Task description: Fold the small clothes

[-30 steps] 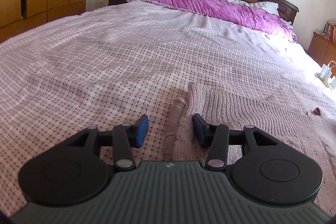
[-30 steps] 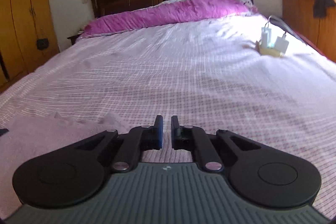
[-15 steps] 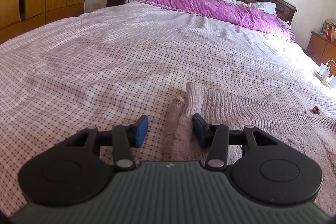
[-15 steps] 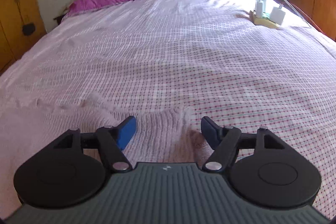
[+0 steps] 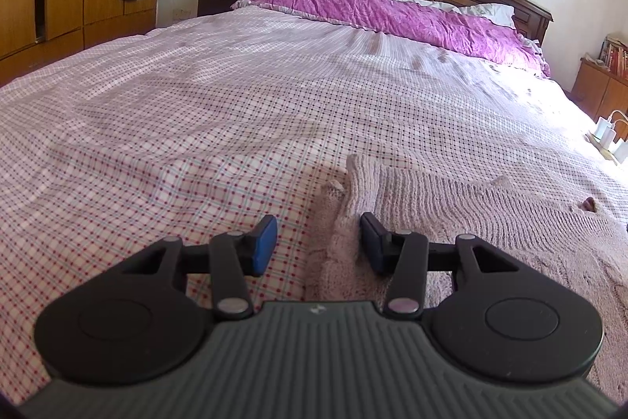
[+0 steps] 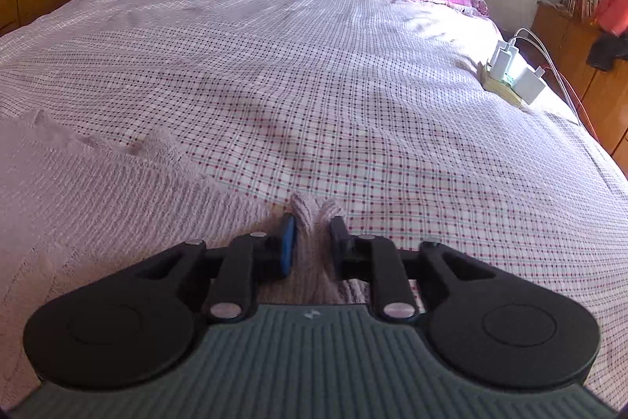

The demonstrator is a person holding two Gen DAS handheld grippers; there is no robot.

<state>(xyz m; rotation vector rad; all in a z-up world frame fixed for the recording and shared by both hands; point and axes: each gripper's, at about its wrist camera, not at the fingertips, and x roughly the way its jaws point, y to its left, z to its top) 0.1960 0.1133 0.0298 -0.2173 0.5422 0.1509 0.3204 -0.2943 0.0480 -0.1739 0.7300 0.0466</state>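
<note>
Your right gripper (image 6: 311, 242) has its jaws nearly closed around a bunched corner of the pink knitted garment (image 6: 98, 191). Your left gripper (image 5: 318, 242) gapes wide, straddling the garment's other edge, gripping nothing. The garment lies spread flat near the bed's (image 5: 196, 105) foot edge; folding looks barely begun.

Left gripper (image 5: 317, 246) astride knit edge (image 5: 341, 222)
</note>
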